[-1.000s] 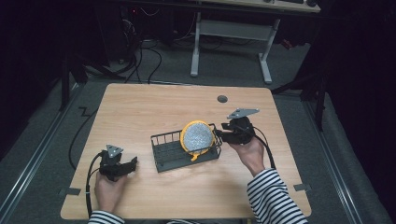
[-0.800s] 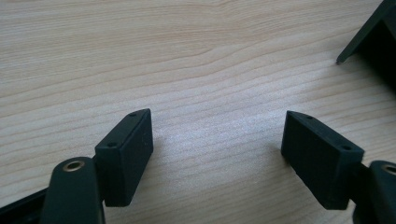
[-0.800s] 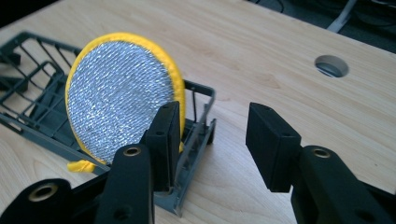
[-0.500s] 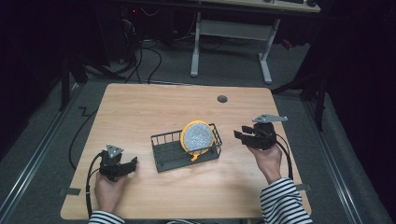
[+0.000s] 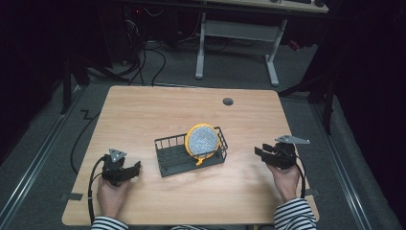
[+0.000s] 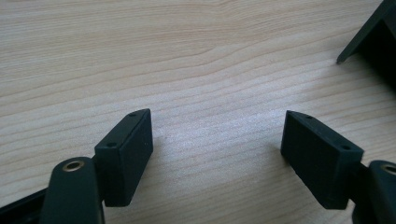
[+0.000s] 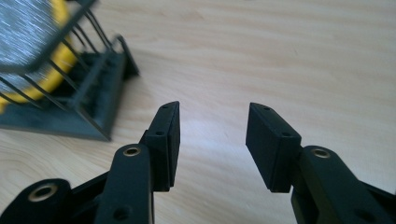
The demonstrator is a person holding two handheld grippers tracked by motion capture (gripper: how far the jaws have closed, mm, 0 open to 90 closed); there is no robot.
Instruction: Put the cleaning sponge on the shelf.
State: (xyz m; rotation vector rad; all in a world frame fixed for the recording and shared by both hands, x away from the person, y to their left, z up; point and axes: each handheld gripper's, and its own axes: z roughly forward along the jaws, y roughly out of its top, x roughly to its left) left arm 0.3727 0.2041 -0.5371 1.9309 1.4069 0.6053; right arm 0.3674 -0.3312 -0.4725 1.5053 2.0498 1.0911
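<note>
Standing upright in the right end of one black wire rack (image 5: 178, 155) at the middle of the wooden table (image 5: 158, 110) is a single yellow-rimmed plate (image 5: 203, 141) with a speckled grey face. Two grippers rest low over the near part of the table, one on each side of the rack and apart from it. The left gripper (image 5: 135, 168) has its jaws spread wide over bare wood with nothing between them, and the right gripper (image 5: 259, 152), its jaws parted and empty, points toward the rack.

Black-and-white striped sleeves; each black gripper (image 5: 261, 152) carries a grey three-cornered plate and black cable.
</note>
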